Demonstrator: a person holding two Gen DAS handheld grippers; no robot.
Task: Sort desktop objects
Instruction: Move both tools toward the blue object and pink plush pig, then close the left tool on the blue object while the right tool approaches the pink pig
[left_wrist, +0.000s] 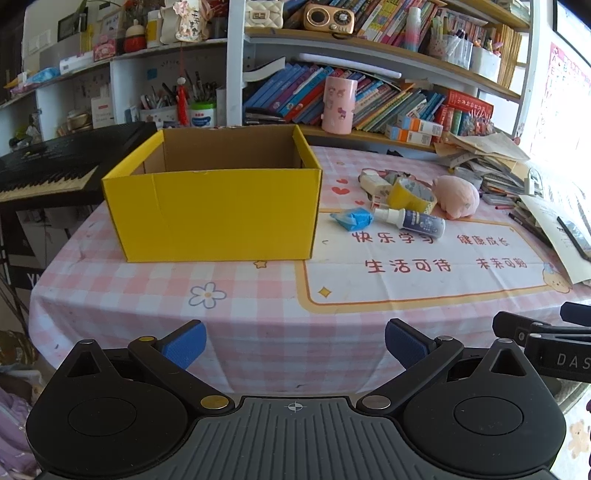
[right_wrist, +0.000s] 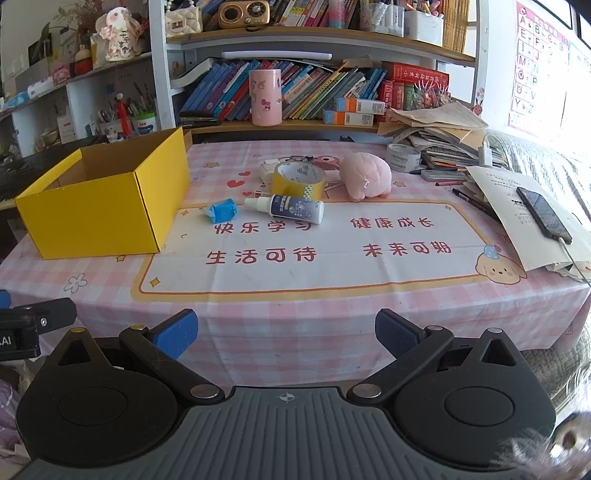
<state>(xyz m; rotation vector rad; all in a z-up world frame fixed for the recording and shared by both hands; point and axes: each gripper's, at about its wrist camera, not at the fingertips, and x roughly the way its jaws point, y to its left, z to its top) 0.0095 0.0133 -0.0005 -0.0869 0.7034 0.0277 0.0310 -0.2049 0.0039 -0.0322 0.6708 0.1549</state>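
We hold both grippers, left (left_wrist: 294, 345) and right (right_wrist: 286, 334), spread wide and empty just off the near table (right_wrist: 295, 314) edge, while the open yellow box (right_wrist: 103, 206) sits left and blue packet (right_wrist: 221, 210), spray bottle (right_wrist: 291, 208), tape (right_wrist: 299, 181) and pink plush (right_wrist: 365, 175) cluster beside it.

Printed in red on the tablecloth (right_wrist: 332, 280), toward its near edge: 快乐学习, 健康成长, 生活可待, 未来可期. On the wall chart (right_wrist: 532, 70) beyond the desk's far right corner, alphabet letters A, B, E, I, M, Y, Z. "DAS" in white on the right gripper (left_wrist: 554, 343).
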